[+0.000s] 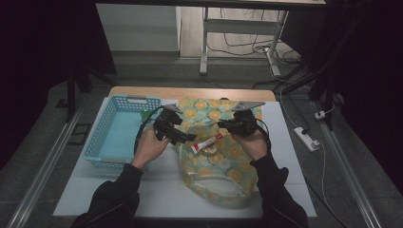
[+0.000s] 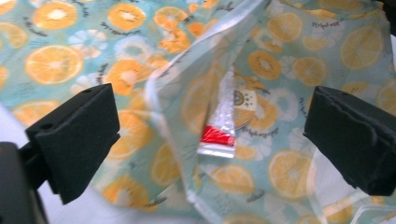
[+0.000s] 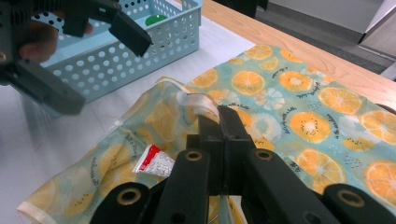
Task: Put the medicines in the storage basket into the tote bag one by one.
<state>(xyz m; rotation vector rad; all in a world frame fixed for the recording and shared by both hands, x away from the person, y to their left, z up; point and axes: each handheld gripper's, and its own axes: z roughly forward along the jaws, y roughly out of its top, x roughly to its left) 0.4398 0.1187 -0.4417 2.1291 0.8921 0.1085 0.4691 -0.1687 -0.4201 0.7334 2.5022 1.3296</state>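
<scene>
Right claw (image 3: 219,116) clamped on bag (image 1: 223,156) rim mid-tabletop, left claw (image 1: 183,137) jaws apart and empty above tube (image 1: 207,142) half inside the mouth; hold rim high so tube slides fully in.

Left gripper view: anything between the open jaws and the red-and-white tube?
Nothing solid. The left gripper stands open above the tube, which lies in the mouth of the orange-print bag; the right gripper pinches the bag's rim.
</scene>
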